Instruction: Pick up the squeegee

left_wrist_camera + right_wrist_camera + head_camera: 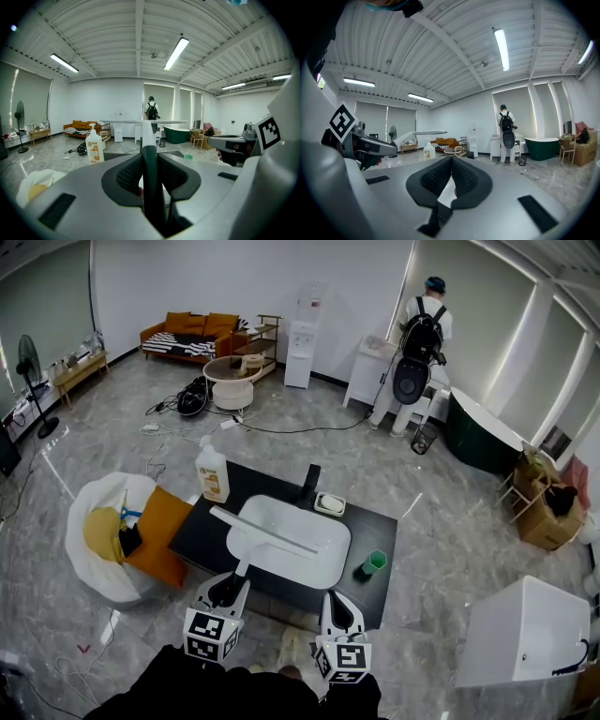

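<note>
One squeegee (pixel 262 530) is clamped by its dark handle between the left gripper's (pixel 240 572) jaws. Its long white blade is held crosswise over the white basin (pixel 319 563), toward the tabletop's (pixel 382 529) near left edge. The right gripper (pixel 329 600) hangs at the near edge just beside it, jaws pressed together on nothing. A soap bottle (pixel 213 474) stands at the far left corner, a green cup (pixel 374 562) near the right edge.
</note>
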Demonstrator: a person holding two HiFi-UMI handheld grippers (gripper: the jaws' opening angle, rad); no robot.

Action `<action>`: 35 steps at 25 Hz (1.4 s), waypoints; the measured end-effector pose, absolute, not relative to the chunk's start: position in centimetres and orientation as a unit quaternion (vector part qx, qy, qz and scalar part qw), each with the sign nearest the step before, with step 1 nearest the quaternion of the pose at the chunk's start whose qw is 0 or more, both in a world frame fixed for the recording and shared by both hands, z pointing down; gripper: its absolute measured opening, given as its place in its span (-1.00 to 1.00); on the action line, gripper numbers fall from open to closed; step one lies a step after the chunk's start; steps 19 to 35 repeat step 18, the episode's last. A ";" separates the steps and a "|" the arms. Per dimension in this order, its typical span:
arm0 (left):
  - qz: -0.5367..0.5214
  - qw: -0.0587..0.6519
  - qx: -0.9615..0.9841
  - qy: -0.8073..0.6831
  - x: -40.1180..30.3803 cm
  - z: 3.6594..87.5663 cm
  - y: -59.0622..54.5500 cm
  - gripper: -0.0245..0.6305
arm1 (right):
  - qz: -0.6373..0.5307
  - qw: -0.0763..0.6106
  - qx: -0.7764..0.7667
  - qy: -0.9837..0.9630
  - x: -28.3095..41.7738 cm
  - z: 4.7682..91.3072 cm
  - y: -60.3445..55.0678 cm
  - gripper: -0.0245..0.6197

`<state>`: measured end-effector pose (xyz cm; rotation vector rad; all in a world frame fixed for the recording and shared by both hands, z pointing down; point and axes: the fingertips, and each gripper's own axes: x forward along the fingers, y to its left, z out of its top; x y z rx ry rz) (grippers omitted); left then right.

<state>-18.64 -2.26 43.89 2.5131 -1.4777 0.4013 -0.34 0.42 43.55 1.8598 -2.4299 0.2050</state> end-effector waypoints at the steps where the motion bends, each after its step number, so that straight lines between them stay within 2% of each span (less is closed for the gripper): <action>1: 0.136 0.099 0.850 -0.499 -18.6 43.9 -2.3 -0.61 | 0.067 0.038 0.606 -0.791 -0.3 43.6 0.4 -0.88; 35: 0.137 0.102 0.854 -0.492 -18.6 44.1 -2.7 -0.61 | 0.067 0.042 0.611 -0.788 -0.5 43.5 0.3 -0.88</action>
